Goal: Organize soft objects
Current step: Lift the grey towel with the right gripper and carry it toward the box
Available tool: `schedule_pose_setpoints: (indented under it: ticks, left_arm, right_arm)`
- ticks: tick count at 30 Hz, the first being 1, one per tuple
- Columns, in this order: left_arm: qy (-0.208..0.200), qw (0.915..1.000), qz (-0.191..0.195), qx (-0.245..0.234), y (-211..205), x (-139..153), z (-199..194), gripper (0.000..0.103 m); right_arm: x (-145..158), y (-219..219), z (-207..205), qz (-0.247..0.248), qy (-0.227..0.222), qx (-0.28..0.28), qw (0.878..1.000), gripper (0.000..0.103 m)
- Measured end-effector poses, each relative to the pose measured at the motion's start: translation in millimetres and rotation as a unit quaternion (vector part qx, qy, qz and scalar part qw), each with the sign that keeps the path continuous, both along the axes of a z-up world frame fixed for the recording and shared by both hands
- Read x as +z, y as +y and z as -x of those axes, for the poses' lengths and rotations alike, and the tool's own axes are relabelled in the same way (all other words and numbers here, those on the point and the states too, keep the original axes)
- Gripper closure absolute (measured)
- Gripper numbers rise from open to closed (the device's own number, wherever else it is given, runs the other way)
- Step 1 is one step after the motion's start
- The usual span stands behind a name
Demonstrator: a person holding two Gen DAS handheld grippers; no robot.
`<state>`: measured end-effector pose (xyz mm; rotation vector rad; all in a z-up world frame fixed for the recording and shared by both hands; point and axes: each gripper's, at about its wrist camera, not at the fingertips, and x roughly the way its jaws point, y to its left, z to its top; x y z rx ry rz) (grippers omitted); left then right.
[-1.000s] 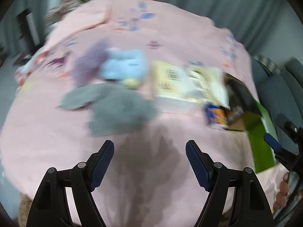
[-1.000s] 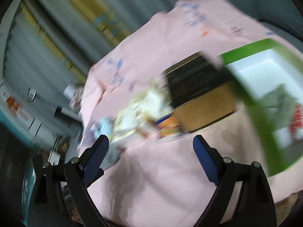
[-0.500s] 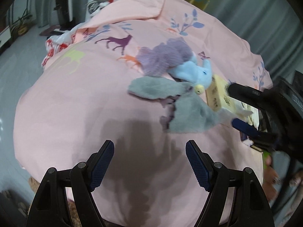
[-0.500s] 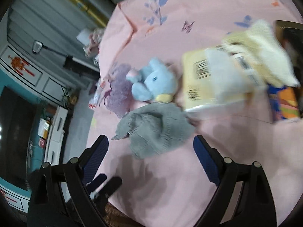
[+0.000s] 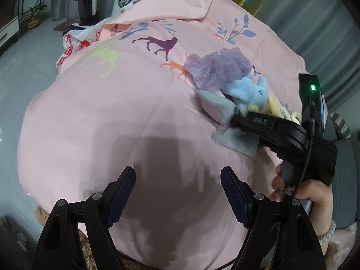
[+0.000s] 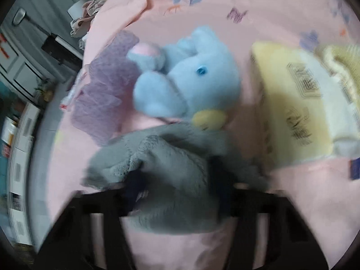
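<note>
**Soft goods on pink sheet: sorting barely begun**

- Right gripper [image 6: 177,180]: fingers sunk in the grey fleece cloth [image 6: 171,171], jaws narrowed around a fold of it. The wrist view is blurred, so a firm grip cannot be told.
- Left gripper [image 5: 177,193]: jaws wide apart, holding nothing, hovering over bare sheet well apart from the pile.
- Grey fleece cloth: crumpled at the near edge of the pile, lying on the sheet.
- Blue plush toy [image 6: 186,83]: just behind the cloth, touching it; pink ear, yellow foot.
- Purple mesh bath pouf [image 5: 218,67]: beside the plush on its left, untouched.
- Yellow tissue pack [image 6: 299,103]: right of the plush, with a pale knitted item partly on it.
- Progress (judgement): nothing looks sorted yet; the cloth is first in hand, while the plush and pouf remain.
- Surface: pink bedsheet [image 5: 112,112] printed with deer and blue sprigs.
- Room: grey curtains, grey floor, potted plant, heap of clothes beyond the far edge.
</note>
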<state>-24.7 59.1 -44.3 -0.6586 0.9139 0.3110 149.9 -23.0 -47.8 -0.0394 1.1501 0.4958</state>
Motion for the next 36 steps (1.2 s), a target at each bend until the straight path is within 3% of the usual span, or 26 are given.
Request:
schedule_pose_setpoints:
  ticks: [1, 5, 11, 17, 22, 27, 32, 36]
  left_arm:
    - [0.000, 1.0000, 0.001, -0.001, -0.8, 0.2, -0.6, 0.025]
    - [-0.011, 0.9998, 0.003, -0.015, -9.0, 7.4, -3.1, 0.025]
    - [-0.035, 0.9981, 0.011, -0.049, -33.8, 23.6, -13.9, 0.025]
    - [-0.045, 0.9934, 0.017, -0.104, -73.8, 33.2, -32.4, 0.025]
    - [-0.036, 0.9899, 0.014, -0.137, -98.5, 30.1, -42.2, 0.025]
    - [-0.020, 0.9902, 0.006, -0.138, -101.4, 24.4, -44.6, 0.025]
    - [-0.005, 0.9941, 0.001, -0.108, -82.3, 17.6, -38.6, 0.025]
    - [0.001, 0.9956, 0.007, -0.093, -67.4, 12.2, -35.8, 0.025]
  right_arm:
    - [1.8, -8.4, -0.9, -0.012, 0.008, 0.002, 1.000, 0.088]
    - [19.1, -39.7, 3.8, -0.067, 0.021, 0.008, 0.998, 0.090]
    - [75.8, -111.6, 32.6, -0.111, -0.026, 0.010, 0.993, 0.089]
    - [98.4, -165.1, 63.1, -0.061, -0.085, 0.002, 0.994, 0.089]
    - [78.2, -198.9, 68.3, -0.028, -0.066, 0.001, 0.997, 0.086]
    - [51.4, -173.9, 61.1, -0.023, -0.028, 0.037, 0.999, 0.085]
    - [36.2, -118.8, 44.0, -0.057, 0.002, 0.101, 0.993, 0.080]
    - [21.1, -93.6, 39.1, -0.080, 0.038, 0.117, 0.989, 0.055]
